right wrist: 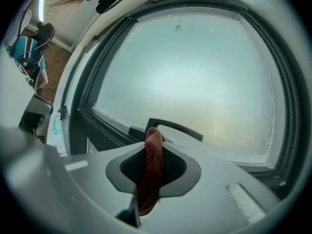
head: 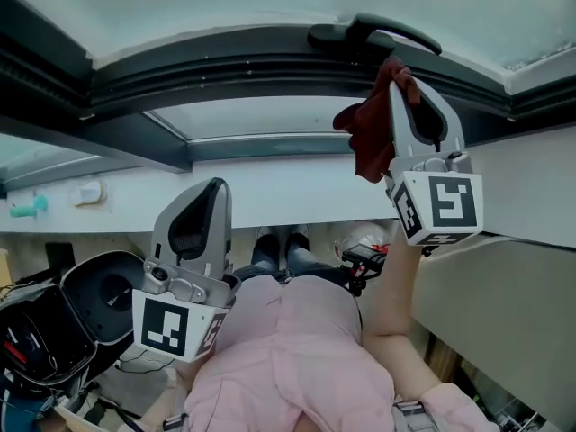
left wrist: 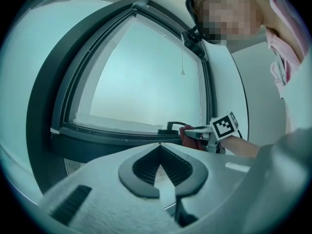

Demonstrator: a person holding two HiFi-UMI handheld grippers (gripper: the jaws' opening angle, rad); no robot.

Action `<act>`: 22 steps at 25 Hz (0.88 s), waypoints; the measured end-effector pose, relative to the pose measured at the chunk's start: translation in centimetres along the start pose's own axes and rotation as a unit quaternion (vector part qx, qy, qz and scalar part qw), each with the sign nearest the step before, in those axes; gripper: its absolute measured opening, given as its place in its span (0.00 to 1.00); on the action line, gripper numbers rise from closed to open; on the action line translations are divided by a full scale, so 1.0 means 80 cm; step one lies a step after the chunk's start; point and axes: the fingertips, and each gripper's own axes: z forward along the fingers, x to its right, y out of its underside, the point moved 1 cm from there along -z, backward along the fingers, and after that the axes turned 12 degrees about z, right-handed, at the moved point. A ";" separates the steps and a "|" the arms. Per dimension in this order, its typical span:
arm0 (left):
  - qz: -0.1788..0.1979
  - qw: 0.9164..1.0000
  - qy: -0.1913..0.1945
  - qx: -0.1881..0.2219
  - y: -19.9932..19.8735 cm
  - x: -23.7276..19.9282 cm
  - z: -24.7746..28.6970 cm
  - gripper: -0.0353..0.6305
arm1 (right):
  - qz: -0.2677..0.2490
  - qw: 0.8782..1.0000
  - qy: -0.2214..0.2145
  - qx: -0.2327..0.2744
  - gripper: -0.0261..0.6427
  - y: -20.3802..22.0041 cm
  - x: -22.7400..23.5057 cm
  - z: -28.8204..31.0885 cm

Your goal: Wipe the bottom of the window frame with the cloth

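The cloth is partly hidden behind the right hand-held gripper, and in that gripper's view it covers part of the handle. The window frame runs off both picture edges. The teal thing at the left is too small to tell.

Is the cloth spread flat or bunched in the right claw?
Bunched. The red cloth hangs as a narrow crumpled strip pinched in the right claw, its loose end dangling near the window handle.
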 end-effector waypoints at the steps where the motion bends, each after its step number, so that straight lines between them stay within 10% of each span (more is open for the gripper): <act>1: 0.001 1.000 -0.002 0.002 0.000 -0.005 -0.002 0.05 | -0.006 1.000 -0.009 -0.007 0.11 0.004 -0.015 0.010; 22: -0.002 1.000 0.010 0.020 0.000 -0.044 -0.017 0.05 | -0.022 0.999 -0.010 -0.031 0.11 0.015 -0.061 0.052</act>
